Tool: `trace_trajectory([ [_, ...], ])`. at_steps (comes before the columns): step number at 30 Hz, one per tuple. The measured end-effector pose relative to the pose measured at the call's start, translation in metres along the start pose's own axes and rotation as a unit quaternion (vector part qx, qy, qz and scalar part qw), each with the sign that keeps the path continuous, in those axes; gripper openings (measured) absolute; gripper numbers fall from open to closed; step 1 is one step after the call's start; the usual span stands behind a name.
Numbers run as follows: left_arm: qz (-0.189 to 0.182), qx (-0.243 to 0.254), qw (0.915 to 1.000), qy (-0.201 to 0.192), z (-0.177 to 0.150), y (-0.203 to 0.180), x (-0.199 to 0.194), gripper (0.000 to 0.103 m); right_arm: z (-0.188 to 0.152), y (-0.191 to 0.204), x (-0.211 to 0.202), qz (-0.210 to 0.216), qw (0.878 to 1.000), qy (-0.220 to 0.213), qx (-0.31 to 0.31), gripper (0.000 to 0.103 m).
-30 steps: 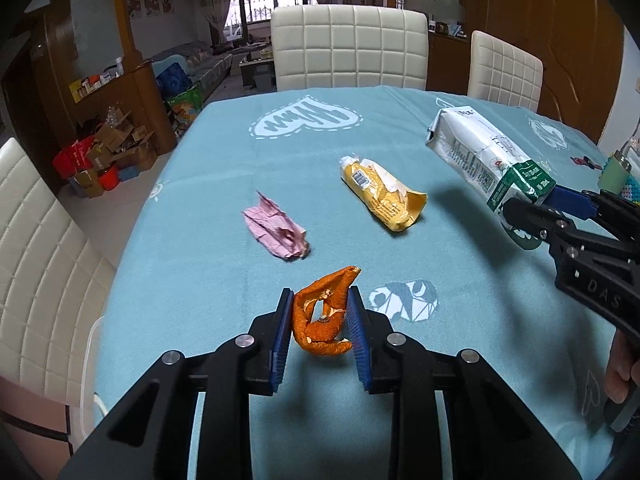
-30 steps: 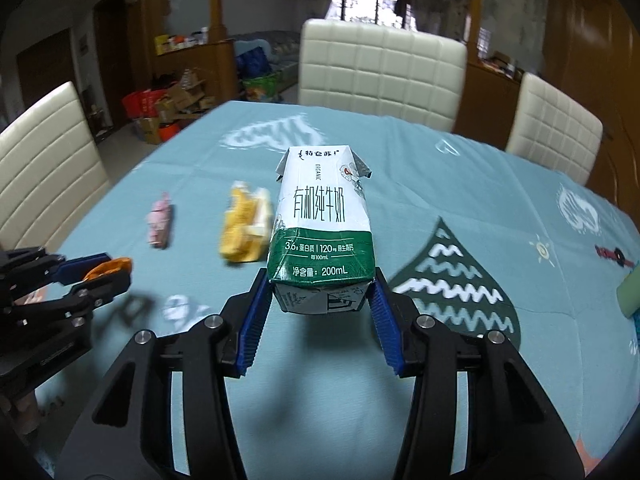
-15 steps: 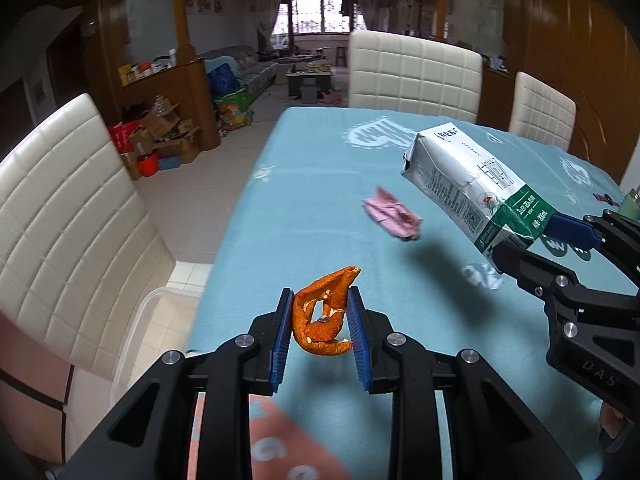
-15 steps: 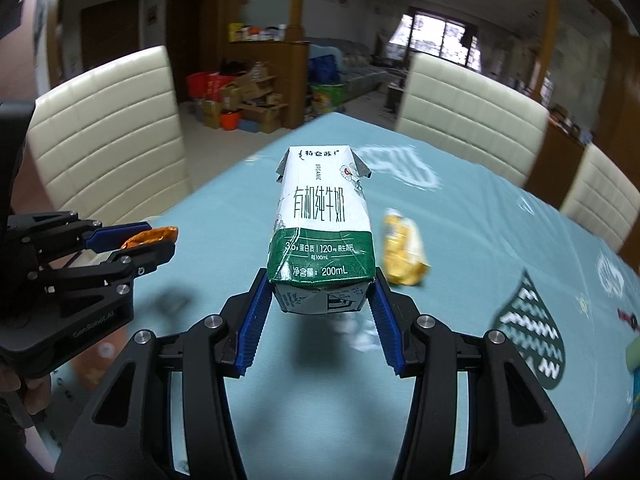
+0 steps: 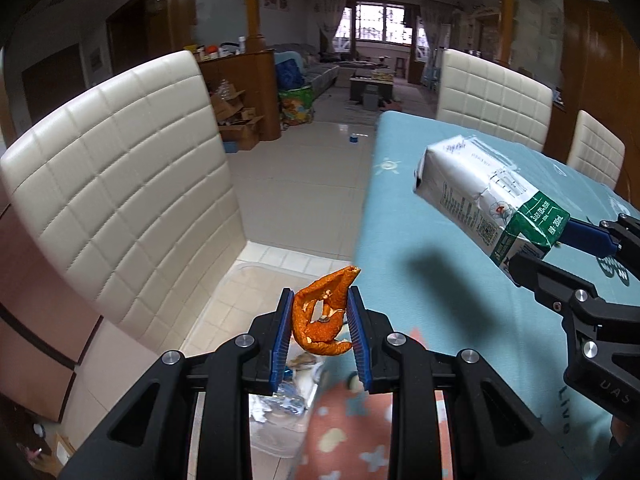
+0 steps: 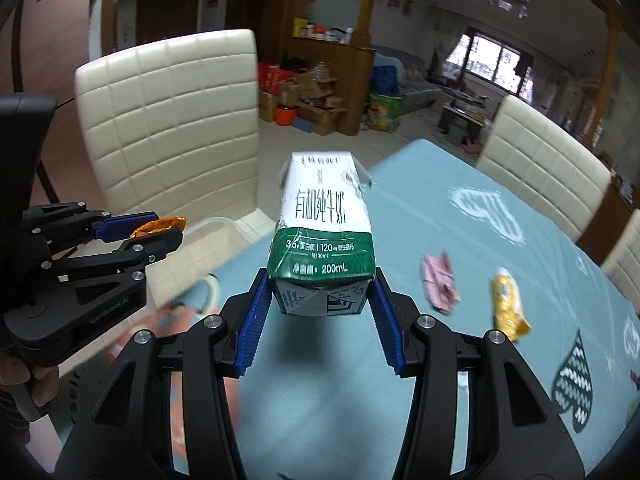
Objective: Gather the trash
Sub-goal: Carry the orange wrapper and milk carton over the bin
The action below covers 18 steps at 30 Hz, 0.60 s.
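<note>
Milk carton (image 6: 323, 240), "200mL", right gripper (image 6: 322, 312)

The clear bin (image 5: 256, 276) on the floor beside the desk (image 5: 440, 280) edge is mostly hidden behind the left tongs (image 5: 320, 330), and the scraps inside it are too indistinct to name. The milk carton (image 6: 324, 240) has blurred top lettering. The carton hides the nearer finger pad of the right tongs (image 5: 560, 248) in the left view.

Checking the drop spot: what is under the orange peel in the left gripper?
Under the orange peel, a clear plastic bin sits on the floor by the table edge, with scraps inside; the gripper covers most of its contents.
</note>
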<state>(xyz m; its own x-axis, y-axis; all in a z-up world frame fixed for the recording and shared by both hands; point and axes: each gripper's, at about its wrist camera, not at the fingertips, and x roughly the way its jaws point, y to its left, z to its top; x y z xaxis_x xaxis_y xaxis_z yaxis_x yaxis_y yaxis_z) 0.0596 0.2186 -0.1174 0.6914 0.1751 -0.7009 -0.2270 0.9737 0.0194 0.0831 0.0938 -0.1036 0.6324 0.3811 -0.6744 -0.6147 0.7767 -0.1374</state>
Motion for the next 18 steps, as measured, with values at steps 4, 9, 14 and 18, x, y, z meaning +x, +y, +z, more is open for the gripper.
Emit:
trace_trajectory([
  [4, 0.012, -0.016, 0.9998, 0.0, -0.003, 0.019, 0.003, 0.027, 0.006, 0.017, 0.008, 0.006, 1.0, 0.0, -0.016, 0.051],
  [9, 0.021, -0.028, 0.9994, 0.003, -0.008, 0.037, 0.009, 0.027, 0.011, 0.032, 0.014, 0.01, 0.999, -0.004, -0.03, 0.05],
  [14, 0.021, -0.035, 0.9991, 0.008, -0.014, 0.045, 0.012, 0.027, 0.015, 0.04, 0.021, 0.018, 0.999, -0.004, -0.034, 0.05],
  [18, 0.025, -0.036, 0.999, 0.008, -0.017, 0.052, 0.016, 0.027, 0.019, 0.047, 0.028, 0.021, 0.999, -0.004, -0.038, 0.05],
])
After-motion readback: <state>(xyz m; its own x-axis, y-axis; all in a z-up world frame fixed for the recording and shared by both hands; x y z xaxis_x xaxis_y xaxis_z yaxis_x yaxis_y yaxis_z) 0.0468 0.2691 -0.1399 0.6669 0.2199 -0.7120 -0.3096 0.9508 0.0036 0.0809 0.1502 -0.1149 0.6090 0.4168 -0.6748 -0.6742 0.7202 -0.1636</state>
